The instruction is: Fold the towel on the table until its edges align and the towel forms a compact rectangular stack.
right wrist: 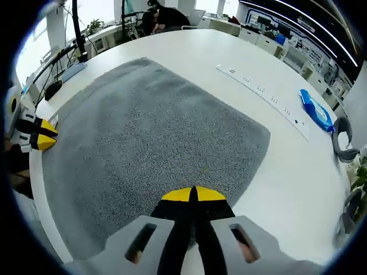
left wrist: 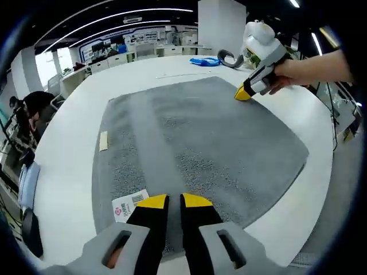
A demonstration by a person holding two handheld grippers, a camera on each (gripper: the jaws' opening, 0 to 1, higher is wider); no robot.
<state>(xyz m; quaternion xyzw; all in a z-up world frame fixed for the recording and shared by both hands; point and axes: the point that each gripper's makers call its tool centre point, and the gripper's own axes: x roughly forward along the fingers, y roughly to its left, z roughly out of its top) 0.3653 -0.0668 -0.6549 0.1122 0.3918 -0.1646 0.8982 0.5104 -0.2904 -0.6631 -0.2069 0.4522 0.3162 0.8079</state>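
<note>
The gray towel (left wrist: 195,143) lies spread flat on the white table (left wrist: 69,172), one layer, not folded. Its surface is rough and fuzzy like terry cloth, with a smoother band running along one side. The shape is about a square with soft rounded corners. A white label with a barcode (left wrist: 129,205) is at the towel edge, just beside the left gripper (left wrist: 174,200).

In the left gripper view, the left gripper stands over the near edge of the towel; its yellow-tipped jaws have a narrow gap between them, and I cannot tell if they pinch the cloth. In the right gripper view, the right gripper (right wrist: 194,194) has its jaws pressed together at the near towel edge; whether cloth is between them is not clear.

A small beige strip (left wrist: 103,140) lies on the table just beside the towel. Farther away are a blue packet (right wrist: 316,110), a long white strip (right wrist: 265,98) and a gray curved object (right wrist: 339,139). Nothing lies on the towel.
</note>
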